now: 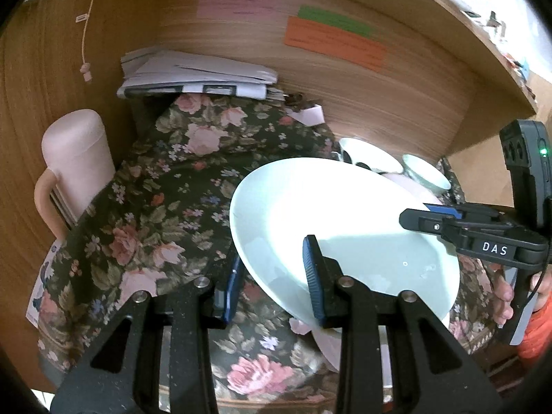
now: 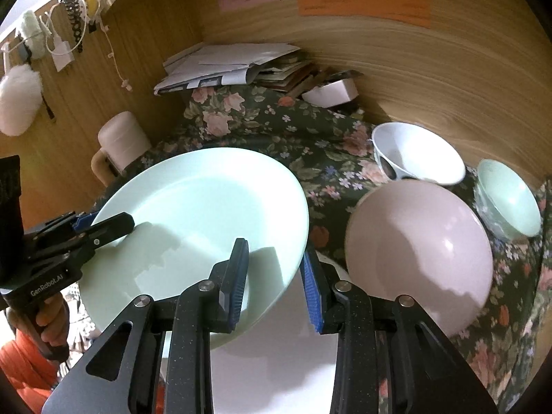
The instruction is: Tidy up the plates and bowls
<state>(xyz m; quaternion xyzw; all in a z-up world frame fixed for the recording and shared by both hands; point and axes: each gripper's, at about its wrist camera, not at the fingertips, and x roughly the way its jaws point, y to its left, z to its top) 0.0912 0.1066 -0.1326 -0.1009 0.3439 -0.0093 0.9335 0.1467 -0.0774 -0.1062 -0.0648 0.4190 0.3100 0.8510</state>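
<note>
Above the tabletop with its dark floral cloth, a pale mint round ceramic plate hangs tilted, clamped at opposite edges by both grippers. From the left wrist view, the left gripper bites the plate's near rim, one blue pad above and one beneath, while the right gripper pinches the far right edge; a pink lidded jug with a handle stands at the left by the wooden wall, a thing the other view shows only small. From the right wrist view, the right gripper is closed on the plate's right rim and the left gripper holds the left edge. This view alone shows clearly a pink round bowl just right of the plate, a white bowl and a small mint bowl behind it, and a white plate lying under the lifted one. Being round, the plate has no long axis; its face tilts up.
</note>
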